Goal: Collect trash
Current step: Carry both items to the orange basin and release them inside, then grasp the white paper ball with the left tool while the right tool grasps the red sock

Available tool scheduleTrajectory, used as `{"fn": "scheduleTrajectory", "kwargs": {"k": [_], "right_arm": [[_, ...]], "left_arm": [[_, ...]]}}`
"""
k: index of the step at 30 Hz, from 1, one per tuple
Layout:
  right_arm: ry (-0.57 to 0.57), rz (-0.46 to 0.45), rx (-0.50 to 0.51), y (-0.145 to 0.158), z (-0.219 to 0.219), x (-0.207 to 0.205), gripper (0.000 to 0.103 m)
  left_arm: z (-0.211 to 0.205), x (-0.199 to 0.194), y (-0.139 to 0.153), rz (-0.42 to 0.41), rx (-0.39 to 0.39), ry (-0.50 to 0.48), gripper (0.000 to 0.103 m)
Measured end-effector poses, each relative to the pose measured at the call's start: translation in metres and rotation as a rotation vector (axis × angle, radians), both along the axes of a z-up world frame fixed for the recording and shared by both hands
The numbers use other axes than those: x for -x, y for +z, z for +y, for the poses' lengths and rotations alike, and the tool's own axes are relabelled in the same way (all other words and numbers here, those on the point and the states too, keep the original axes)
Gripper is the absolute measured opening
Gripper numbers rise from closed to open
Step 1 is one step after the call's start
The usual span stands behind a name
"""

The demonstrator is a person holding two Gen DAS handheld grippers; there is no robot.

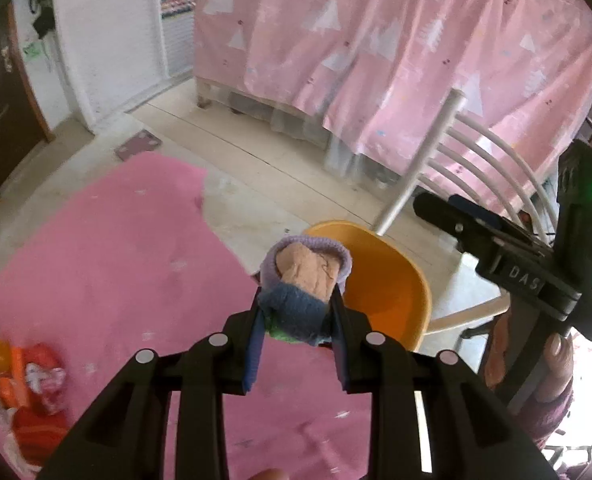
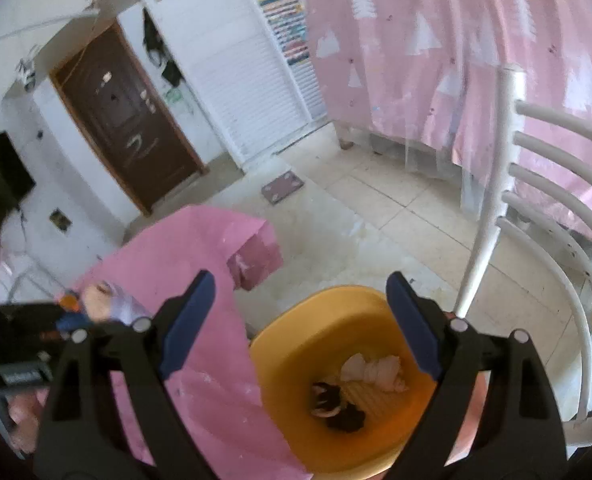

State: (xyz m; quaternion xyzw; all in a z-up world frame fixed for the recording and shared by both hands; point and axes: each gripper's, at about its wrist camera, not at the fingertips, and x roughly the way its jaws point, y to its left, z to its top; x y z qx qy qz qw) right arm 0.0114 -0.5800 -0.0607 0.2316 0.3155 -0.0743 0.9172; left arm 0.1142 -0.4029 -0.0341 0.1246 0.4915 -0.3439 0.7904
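The left gripper (image 1: 298,316) clamps a sock (image 1: 302,280); the right gripper (image 2: 300,320) gapes empty above the bin (image 2: 296,344). Released too early, the sock may miss.

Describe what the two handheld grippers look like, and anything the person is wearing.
Both grippers, left and right, are matte black plastic with silver rivets and dark blue finger pads. The right one's body shows white letters "DAS" and a green light. The person wears a dark purple knitted sleeve.

I can read only "DAS", in pale letters on my right gripper (image 1: 436,206). The wall posters are too blurred.
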Motion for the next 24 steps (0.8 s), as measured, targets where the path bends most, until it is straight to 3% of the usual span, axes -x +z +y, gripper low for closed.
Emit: {"fn": "scheduleTrajectory", "kwargs": {"k": [1,3,5,6,15,19,24], "right_arm": [[-0.008,-0.004,-0.004,0.001,-0.002,0.001,0.084],[-0.026,-0.017,-0.011,0.003,-0.006,0.007,0.084],[-0.048,-0.032,-0.018,0.005,-0.011,0.012,0.085],[-0.055,-0.037,-0.023,0.006,-0.014,0.013,0.088],[-0.047,-0.044,-0.015,0.009,-0.009,0.012,0.092],[-0.019,-0.039,-0.007,0.011,-0.001,0.005,0.092],[0.078,-0.024,0.01,0.017,0.038,-0.013,0.092]], "left_arm": [[-0.006,0.001,-0.003,0.014,0.001,-0.011,0.022],[-0.016,0.004,-0.006,0.039,0.006,-0.036,0.036],[-0.023,0.005,-0.007,0.066,0.017,-0.051,0.067],[-0.025,0.005,-0.007,0.076,0.032,-0.052,0.071],[-0.011,-0.001,0.003,0.069,0.065,-0.019,0.074],[0.012,-0.008,0.015,0.047,0.077,0.022,0.074],[0.053,-0.02,0.026,0.012,0.067,0.078,0.074]]}}
